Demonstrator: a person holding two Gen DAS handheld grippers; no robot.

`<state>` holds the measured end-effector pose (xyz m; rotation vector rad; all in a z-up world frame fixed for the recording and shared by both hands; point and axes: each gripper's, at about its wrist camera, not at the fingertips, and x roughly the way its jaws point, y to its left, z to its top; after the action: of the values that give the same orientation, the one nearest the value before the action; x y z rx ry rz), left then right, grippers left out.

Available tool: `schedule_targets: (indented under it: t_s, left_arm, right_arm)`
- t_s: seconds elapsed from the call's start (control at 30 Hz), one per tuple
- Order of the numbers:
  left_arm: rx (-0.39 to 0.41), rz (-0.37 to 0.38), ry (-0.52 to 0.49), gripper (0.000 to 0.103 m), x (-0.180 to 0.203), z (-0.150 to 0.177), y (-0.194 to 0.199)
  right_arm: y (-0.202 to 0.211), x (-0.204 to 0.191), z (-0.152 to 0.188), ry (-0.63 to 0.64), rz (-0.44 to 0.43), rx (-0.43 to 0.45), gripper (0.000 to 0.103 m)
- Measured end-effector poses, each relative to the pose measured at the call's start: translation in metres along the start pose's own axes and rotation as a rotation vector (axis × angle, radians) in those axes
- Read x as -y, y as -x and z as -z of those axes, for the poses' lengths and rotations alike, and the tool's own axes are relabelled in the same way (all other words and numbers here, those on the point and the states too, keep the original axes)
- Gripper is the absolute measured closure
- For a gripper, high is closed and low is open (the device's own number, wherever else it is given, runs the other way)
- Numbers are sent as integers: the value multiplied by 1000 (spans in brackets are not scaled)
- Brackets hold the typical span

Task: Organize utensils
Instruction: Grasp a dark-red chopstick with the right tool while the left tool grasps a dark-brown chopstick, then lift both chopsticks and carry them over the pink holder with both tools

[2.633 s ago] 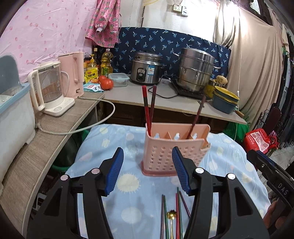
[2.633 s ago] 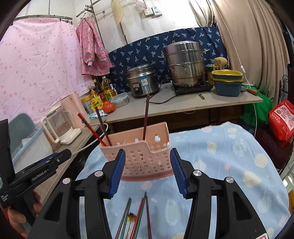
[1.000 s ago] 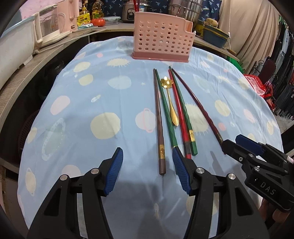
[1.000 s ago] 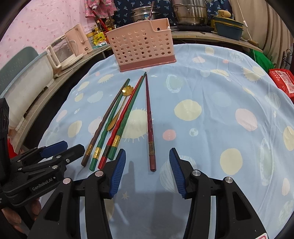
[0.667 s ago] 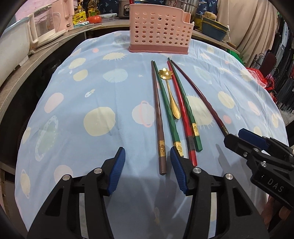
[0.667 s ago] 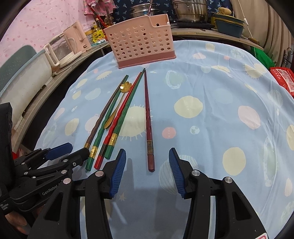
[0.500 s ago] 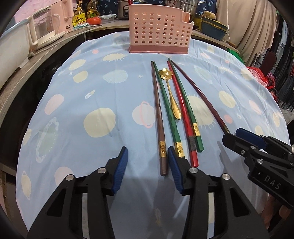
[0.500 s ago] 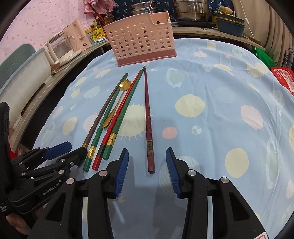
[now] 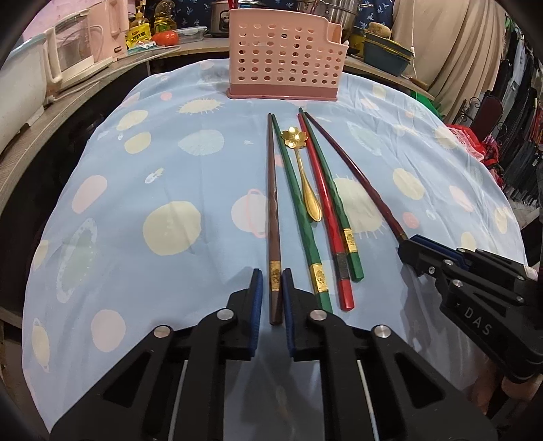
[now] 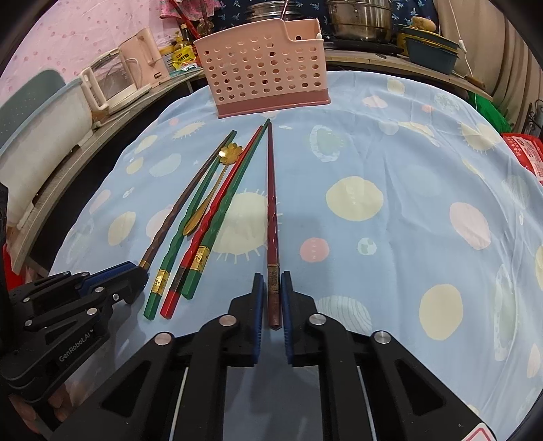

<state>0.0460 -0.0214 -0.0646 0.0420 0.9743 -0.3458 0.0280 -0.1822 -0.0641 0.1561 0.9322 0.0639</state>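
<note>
The utensils are laid out in a row on the blue patterned tablecloth, near of the pink perforated holder. In the left wrist view, a brown chopstick is seen at the left of the row, then a green chopstick, a gold flower-headed spoon, a red chopstick, a second green chopstick and a dark maroon chopstick at the right. The left gripper has just been closing, and the near end of the brown chopstick is clamped between its blue pads. The holder stands upright at the far edge of the cloth; what is inside cannot be made out through its holes from here. A blue basin is seen on the counter beyond it.

In the right wrist view, the right gripper has likewise just been closing, and the near end of the dark maroon chopstick is pinched between its pads. The other utensils are fanned out to its left, all flat on the cloth. Behind the holder's far rim, the tips of red sticks are seen rising; whether they stand in a compartment cannot be told. A kettle and steel pots are seen on the far counter.
</note>
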Motion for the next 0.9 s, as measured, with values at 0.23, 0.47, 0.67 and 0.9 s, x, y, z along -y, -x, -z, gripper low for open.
schedule_targets:
  t_s: [0.23,0.47,0.67,0.9]
  left_arm:
    - [-3,19,20,96,-1,0,4]
    - [32,26,30,96,-3,-5,20]
    - [85,33,43,96,-6,-16,44]
    - [156,39,57,96,-6,-34,73]
  right_arm:
    - [5,1,2,-6,-2,10,96]
    - [22,4,0,-24,-12,47,96]
    - [47,10,-9,-47,-22,112,96]
    - [81,16,-32,-74,-32,200,96]
